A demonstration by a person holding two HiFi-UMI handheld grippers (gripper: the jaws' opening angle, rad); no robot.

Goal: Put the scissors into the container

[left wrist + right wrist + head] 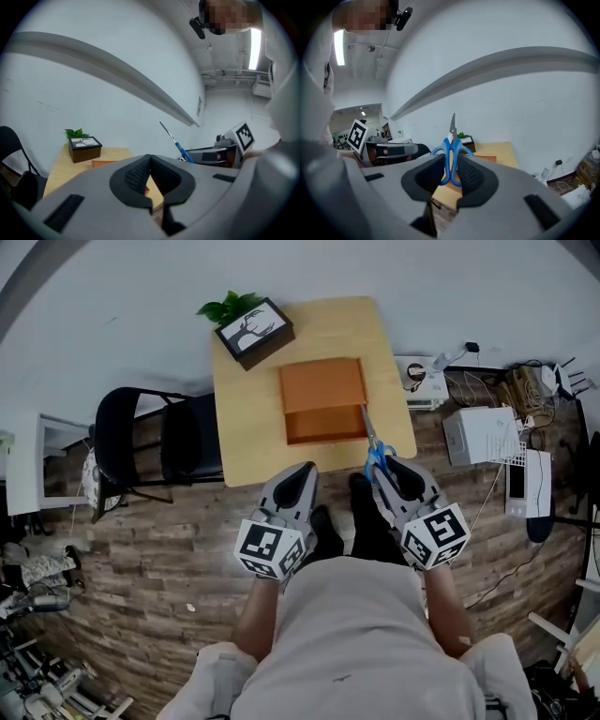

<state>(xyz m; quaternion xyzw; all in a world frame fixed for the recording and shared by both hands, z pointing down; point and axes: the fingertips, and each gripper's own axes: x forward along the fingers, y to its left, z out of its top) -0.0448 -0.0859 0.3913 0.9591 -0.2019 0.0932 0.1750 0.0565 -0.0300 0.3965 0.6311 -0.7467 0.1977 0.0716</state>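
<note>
Left gripper: my left gripper [305, 471] is at the near edge of the table, left of centre. In the left gripper view [149, 162] its two dark ribbed pads meet at the tips and nothing is between them.
Right gripper: my right gripper [388, 465] is just right of the left one. In its own view [450, 162] the jaws are clamped on the blue handles of the scissors.
Scissors: the scissors [373, 439] are held by their handle loops, with the closed metal blades pointing away from me. In the right gripper view [451, 149] the blades rise straight up above the jaws. From the left gripper view they show as a thin slanted line with a blue grip [176, 140].
Container: the container [323, 399] is an open, shallow orange box in the middle of the table. From the head view the blade tip lines up with its right edge, so the scissors are beside the container and not in it. I cannot tell their height above the table.
Table: the table [246, 432] is small, square and light wood.
Far corner: a dark box with a tree picture [255, 331] is at the back left, with a green plant [230, 307] behind it.
Surroundings: a black folding chair [141, 451] is left of the table, on a wood-plank floor [141, 549].
</note>
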